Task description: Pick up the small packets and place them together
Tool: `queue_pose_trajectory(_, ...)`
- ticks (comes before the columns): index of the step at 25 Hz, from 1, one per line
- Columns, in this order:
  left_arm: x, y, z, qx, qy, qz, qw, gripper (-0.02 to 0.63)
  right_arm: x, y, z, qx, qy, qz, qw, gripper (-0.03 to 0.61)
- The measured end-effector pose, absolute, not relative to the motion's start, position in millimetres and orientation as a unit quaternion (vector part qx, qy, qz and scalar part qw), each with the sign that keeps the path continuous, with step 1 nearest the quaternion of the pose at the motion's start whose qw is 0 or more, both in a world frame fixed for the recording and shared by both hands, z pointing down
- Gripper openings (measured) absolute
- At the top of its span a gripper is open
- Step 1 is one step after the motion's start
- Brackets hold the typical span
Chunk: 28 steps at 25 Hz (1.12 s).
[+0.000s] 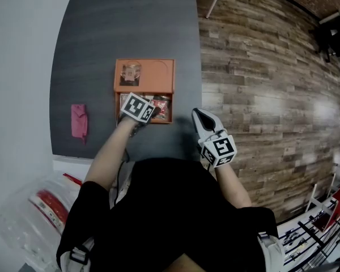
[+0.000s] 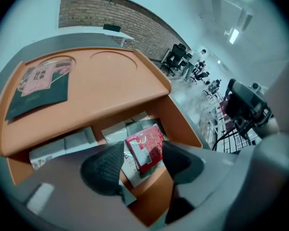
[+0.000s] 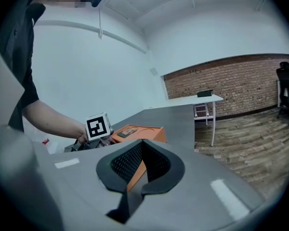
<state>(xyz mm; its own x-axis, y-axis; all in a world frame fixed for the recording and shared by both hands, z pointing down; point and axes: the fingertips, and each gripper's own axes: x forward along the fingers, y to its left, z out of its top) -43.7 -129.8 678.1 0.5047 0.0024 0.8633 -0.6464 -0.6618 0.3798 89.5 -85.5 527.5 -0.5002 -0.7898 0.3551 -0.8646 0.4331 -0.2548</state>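
Red packet (image 2: pixel 145 150): lies in the lower compartment (image 2: pixel 182 125) of the orange box (image 2: pixel 111 76), on top of pale packets (image 2: pixel 113 131); its long axis runs away along the tongs' reach.
Left tongs (image 2: pixel 143 154): spread wide, one pad on either side of the red packet, apparently not pinching it.
Right tongs (image 3: pixel 142 147): closed on nothing, held off the right edge of the worktop (image 1: pixel 124 27), apart from the box.
Pink packet (image 1: pixel 79 122): alone on the worktop, left of the box, long axis pointing away from the person.
Nearer hand: the left tongs, so a sideways reach to the left likely falls to them.
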Motion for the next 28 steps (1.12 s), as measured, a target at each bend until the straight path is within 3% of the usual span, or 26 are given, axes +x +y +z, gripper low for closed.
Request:
queue_pose_trajectory(5, -31.0, -125.2, 679.1, 0.792, -0.214, 0.458, 0.343, 0.268, 88.0, -84.4, 531.7, 0.491, -0.841, 0.208, 0.093, 0.002)
queue_pose_trajectory(13, -32.0, -120.1, 691.0, 0.798, -0.22, 0.523, 0.202, 0.232, 90.0, -83.4, 535.5, 0.495, -0.838, 0.211, 0.09, 0.002)
queue_pose_trajectory(22, -57.5, -131.8, 677.6, 0.794, -0.255, 0.505, 0.222, 0.095, 99.5, -81.3, 539.6, 0.5, -0.834, 0.215, 0.09, 0.002)
queue_pose_trajectory(28, -60.9, -125.4, 668.3, 0.802, -0.253, 0.492, 0.225, 0.071, 99.3, -86.1, 537.8, 0.496, -0.837, 0.212, 0.088, 0.002)
